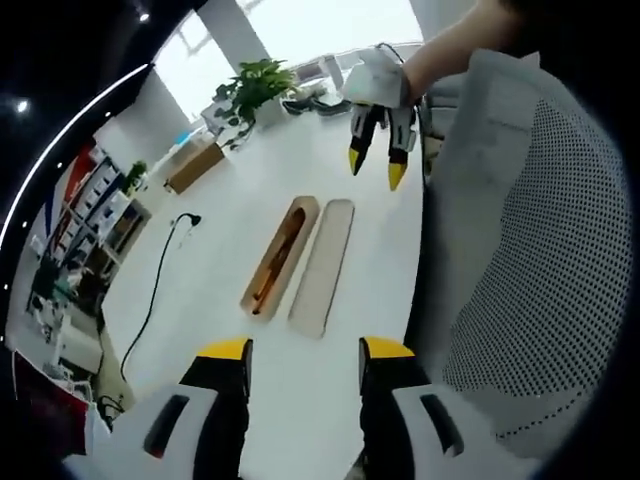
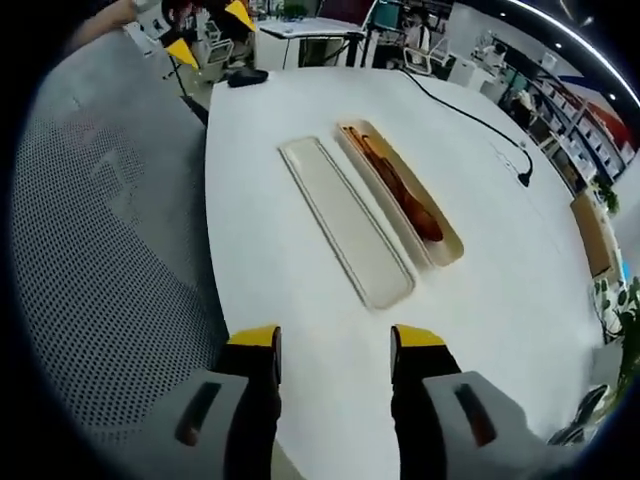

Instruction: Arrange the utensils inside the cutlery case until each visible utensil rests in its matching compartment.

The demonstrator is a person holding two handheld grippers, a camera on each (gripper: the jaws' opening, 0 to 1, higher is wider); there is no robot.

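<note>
A long tan cutlery case [image 1: 277, 256] [image 2: 405, 195] lies open on the white table, with brown wooden utensils [image 1: 273, 262] [image 2: 400, 188] inside it. Its pale lid [image 1: 323, 266] [image 2: 345, 220] lies flat right beside it. My left gripper [image 1: 305, 350] is open, held near the table's edge, short of the case. My right gripper [image 2: 335, 338] is open too, on the opposite end of the case, with nothing between its yellow-tipped jaws. In the left gripper view the right gripper [image 1: 377, 165] hangs beyond the case, held by a hand. The left gripper's yellow tips [image 2: 210, 30] peek in at the far top left.
A black cable [image 1: 155, 290] [image 2: 470, 115] runs across the table beside the case. A potted plant [image 1: 250, 90] and a wooden box [image 1: 193, 167] stand at one table end. A grey mesh chair back [image 1: 520, 250] [image 2: 110, 230] sits against the table's edge. Desks and shelves fill the room behind.
</note>
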